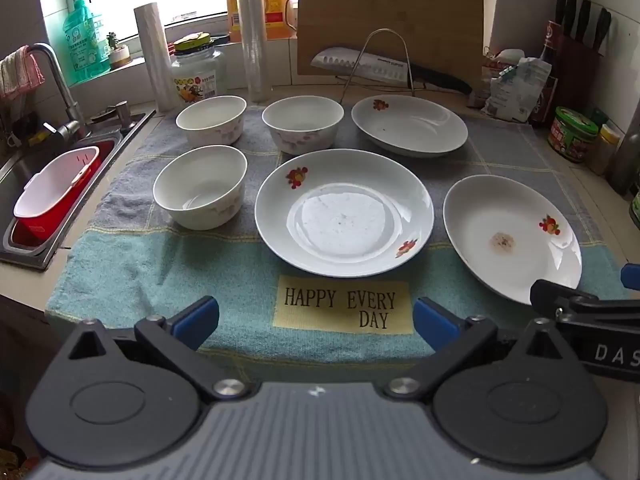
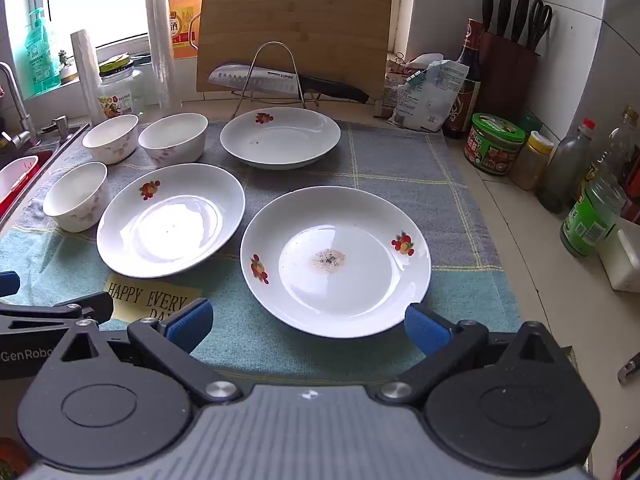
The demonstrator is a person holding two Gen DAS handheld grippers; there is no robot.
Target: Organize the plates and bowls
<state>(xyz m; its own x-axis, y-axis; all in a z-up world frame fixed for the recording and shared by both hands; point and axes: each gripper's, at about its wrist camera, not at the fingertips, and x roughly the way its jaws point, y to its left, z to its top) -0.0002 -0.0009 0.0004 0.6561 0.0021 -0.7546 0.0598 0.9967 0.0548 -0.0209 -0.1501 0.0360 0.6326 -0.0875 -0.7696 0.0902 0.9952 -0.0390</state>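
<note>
Six dishes lie spread singly on our checked towel [image 1: 132, 264], none stacked, so sorting looks unstarted. Three plates take its right and middle: stained plate [image 2: 335, 261], middle plate [image 1: 344, 212], far plate [image 1: 409, 125]. Three bowls [image 1: 200, 186] cluster at its left. Left gripper [image 1: 316, 318] and right gripper [image 2: 309, 320] hover over its near edge, fingers spread, empty.

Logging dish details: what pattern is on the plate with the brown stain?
White stained plate with red-and-orange fruit or flower prints on its rim; clearest in the right wrist view.
</note>
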